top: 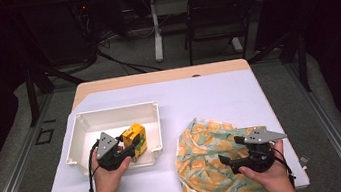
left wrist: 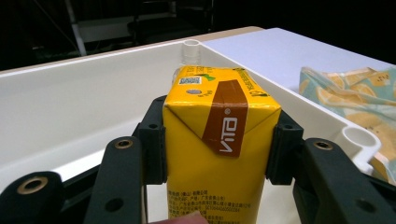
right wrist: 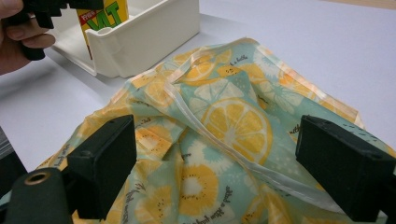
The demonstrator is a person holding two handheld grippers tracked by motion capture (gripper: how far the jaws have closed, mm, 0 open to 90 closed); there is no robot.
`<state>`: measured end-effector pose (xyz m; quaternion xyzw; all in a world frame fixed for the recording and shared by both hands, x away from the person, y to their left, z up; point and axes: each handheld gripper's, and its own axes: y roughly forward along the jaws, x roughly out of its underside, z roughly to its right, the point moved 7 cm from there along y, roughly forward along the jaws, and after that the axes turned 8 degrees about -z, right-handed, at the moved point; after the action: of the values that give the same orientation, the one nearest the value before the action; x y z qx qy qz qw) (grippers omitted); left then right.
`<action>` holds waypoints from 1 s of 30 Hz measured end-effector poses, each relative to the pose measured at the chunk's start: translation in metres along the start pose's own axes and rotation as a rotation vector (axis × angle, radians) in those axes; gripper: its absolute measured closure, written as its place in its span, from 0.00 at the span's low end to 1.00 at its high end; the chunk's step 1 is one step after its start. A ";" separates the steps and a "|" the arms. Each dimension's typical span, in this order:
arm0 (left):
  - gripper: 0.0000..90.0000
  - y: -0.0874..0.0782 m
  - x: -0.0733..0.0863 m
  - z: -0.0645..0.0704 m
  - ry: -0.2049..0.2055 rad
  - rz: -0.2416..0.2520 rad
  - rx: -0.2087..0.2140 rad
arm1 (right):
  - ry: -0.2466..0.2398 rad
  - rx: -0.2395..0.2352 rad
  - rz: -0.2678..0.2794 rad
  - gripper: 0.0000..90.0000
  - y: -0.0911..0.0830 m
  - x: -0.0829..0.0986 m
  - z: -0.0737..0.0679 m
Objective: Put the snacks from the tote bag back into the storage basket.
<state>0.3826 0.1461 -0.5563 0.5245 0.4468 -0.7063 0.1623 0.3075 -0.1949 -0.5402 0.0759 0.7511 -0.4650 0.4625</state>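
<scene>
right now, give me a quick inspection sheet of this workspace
surface: white sheet over a wooden table, bare between the things
job's things: yellow drink carton upright in the white tray; fruit-print cloth bag lying crumpled right of the tray
clutter: nothing seen
grippers: left claw shut on the carton's sides inside the tray; right claw open, jaws spread over the bag, not gripping it
cables: black cable trailing from the left claw toward the table's near edge; more cables on the floor behind the table
surroundings: dark room, folding chair beyond the table, metal frame rails at both sides
</scene>
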 end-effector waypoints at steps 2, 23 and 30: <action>0.58 -0.003 0.003 0.000 -0.004 -0.006 0.005 | -0.002 -0.001 0.000 0.13 -0.001 0.000 0.001; 0.32 -0.052 0.019 0.005 -0.133 -0.138 -0.090 | 0.000 0.002 0.017 0.13 -0.006 -0.001 0.004; 0.86 -0.074 0.031 0.015 -0.171 -0.141 -0.091 | 0.001 0.008 0.014 0.13 -0.006 -0.001 0.006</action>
<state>0.3101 0.1821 -0.5493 0.4217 0.4987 -0.7372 0.1736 0.3087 -0.2024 -0.5364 0.0833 0.7489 -0.4647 0.4651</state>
